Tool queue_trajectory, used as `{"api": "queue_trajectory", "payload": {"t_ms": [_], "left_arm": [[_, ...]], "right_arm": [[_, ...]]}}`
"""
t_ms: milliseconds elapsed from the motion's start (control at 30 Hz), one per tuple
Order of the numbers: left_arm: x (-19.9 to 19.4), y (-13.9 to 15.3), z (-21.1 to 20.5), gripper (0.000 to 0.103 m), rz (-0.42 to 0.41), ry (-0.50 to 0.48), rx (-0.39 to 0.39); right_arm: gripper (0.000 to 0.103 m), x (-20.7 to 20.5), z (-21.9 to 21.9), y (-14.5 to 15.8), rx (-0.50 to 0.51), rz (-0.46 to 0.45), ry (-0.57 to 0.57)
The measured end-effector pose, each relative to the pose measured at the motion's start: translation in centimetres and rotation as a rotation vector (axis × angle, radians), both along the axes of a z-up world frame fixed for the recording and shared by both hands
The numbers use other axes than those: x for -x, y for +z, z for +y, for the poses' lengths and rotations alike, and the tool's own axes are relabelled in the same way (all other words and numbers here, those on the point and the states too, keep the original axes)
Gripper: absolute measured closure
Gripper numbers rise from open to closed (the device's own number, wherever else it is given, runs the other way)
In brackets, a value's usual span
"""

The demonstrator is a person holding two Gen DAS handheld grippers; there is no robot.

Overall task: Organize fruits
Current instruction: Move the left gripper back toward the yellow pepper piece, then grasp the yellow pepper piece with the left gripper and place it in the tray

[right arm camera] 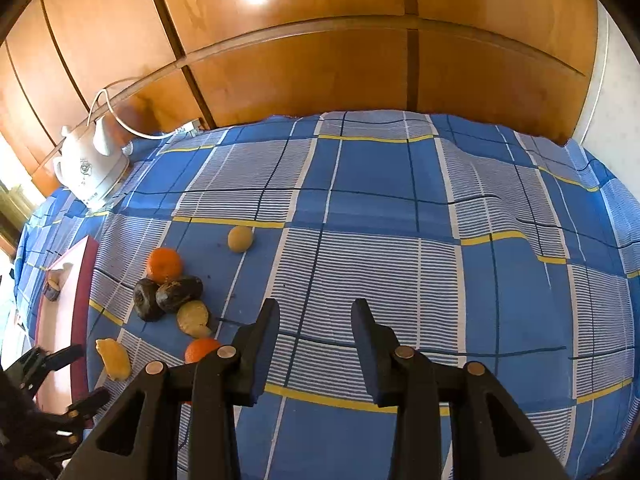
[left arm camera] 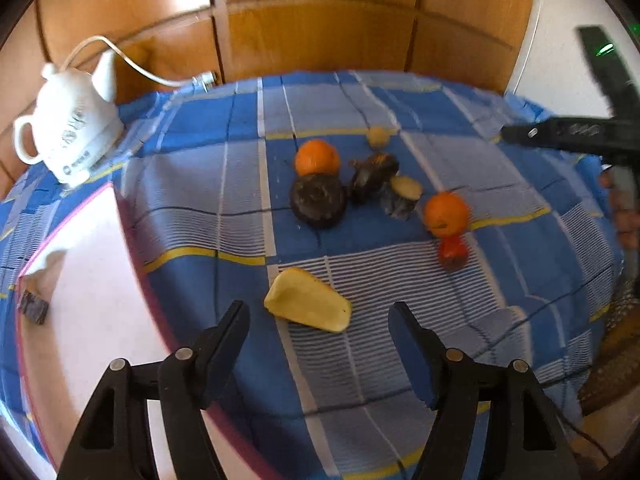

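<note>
We've got the yellow wedge (left arm camera: 307, 300) lying flat on the blue plaid cloth (left arm camera: 400, 360), just ahead of our left gripper (left arm camera: 320, 320). Its long axis runs diagonal in the left wrist view, blunt end upper-left, narrower end lower-right towards the right-hand finger. Left jaws are spread, nothing between the pads, pointing steeply down at the cloth w/ the wedge just beyond the tips.

Rest of the fruit sits in a loose cluster further back: an orange (left arm camera: 317, 157), a round dark fruit (left arm camera: 318, 205) touching it, another dark one (left arm camera: 372, 176) beside that, a cut pale-faced piece (left arm camera: 402, 196), a second orange (left arm camera: 446, 214) w/ a small red fruit (left arm camera: 453, 251) right below it, and a small yellowish ball (left arm camera: 378, 136) off at the back.

Right gripper (right arm camera: 316, 340) hangs over bare cloth, well apart from the cluster, also angled down; jaws fairly close together but w/ a gap, gripping nothing.

White tray (left arm camera: 92, 280) w/ pink rim on the left, a dark piece (left arm camera: 34, 306) in it. White kettle (left arm camera: 72, 128) at the back corner has a logo & print, too blurry to read tbh.
</note>
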State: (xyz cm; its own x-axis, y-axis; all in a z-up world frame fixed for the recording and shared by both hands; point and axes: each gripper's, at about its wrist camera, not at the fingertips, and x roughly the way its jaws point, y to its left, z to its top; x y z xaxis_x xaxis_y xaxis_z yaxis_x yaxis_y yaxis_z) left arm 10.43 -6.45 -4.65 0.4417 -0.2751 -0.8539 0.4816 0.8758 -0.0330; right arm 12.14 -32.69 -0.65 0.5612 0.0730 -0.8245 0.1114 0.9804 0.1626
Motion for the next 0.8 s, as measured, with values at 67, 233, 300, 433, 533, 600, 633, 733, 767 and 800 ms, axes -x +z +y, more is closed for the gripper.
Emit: {"api": "queue_trajectory", "payload": {"t_ms": [67, 233, 300, 433, 533, 600, 633, 733, 767, 800], "left_arm": [[-0.8, -0.9, -0.3, 0.037, 0.035, -0.001, -0.019], [-0.8, -1.4, -1.0, 0.057, 0.012, -0.044, -0.027], [-1.1, -1.2, -1.0, 0.057, 0.015, -0.049, 0.015], [-1.1, -1.2, -1.3, 0.057, 0.045, -0.069, 0.109], [-1.1, -1.7, -1.7, 0.056, 0.065, -0.059, 0.12], [-1.2, -1.8, -1.7, 0.047, 0.081, -0.041, 0.139], [-1.3, -1.8, -1.6, 0.039, 0.09, -0.025, 0.152], [-2.0, -1.9, -1.3, 0.032, 0.12, 0.031, 0.199], [-2.2, -2.0, -1.3, 0.034, 0.129, 0.045, 0.205], [-2.1, -2.0, -1.3, 0.036, 0.128, 0.048, 0.199]], "right_arm": [[0.065, 0.0, 0.1, 0.1, -0.003, -0.002, 0.006], [0.065, -0.1, 0.2, 0.2, 0.001, -0.009, 0.012], [0.065, -0.2, -0.1, 0.2, 0.003, -0.007, 0.006], [0.065, -0.2, -0.5, 0.2, -0.016, -0.004, -0.008], [0.065, -0.2, -0.3, 0.1, -0.01, -0.003, -0.004], [0.065, -0.2, -0.1, 0.1, -0.005, 0.001, 0.0], [0.065, -0.2, -0.1, 0.0, -0.007, 0.002, 0.003], [0.065, -0.3, 0.0, -0.1, -0.014, 0.008, 0.014], [0.065, -0.3, 0.1, -0.2, -0.016, 0.011, 0.018], [0.065, -0.3, 0.1, -0.2, -0.019, 0.014, 0.023]]}}
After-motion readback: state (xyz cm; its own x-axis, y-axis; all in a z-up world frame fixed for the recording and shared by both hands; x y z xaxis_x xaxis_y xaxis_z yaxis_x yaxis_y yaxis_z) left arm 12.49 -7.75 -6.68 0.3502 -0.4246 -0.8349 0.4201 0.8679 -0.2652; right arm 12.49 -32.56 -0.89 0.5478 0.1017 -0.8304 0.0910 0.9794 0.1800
